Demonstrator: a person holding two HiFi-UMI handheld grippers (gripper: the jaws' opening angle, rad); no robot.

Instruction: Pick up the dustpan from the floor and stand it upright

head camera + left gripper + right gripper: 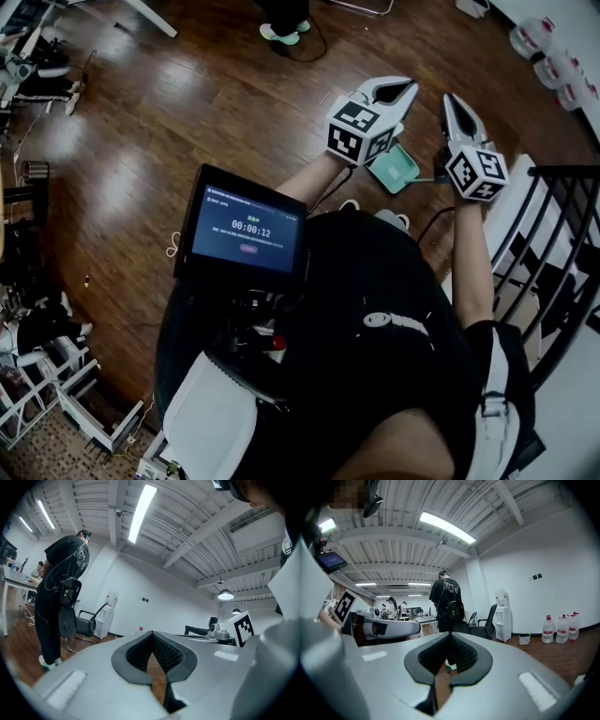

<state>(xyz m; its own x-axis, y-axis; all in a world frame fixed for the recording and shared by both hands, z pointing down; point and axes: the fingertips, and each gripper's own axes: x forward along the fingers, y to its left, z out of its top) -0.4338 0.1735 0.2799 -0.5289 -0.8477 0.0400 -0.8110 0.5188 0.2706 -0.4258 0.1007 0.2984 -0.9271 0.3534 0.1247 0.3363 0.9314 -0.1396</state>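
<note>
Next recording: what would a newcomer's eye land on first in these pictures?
The white left gripper and white right gripper, each bearing a black-and-white marker cube, are held out shut and empty at the head view's upper right. Between them, the mint-green plastic dustpan lies on the dark wooden floor. A glowing blue screen with a timer sits centre left, at the person's chest.

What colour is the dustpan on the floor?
The dustpan is mint green; the head view shows it best.
</note>
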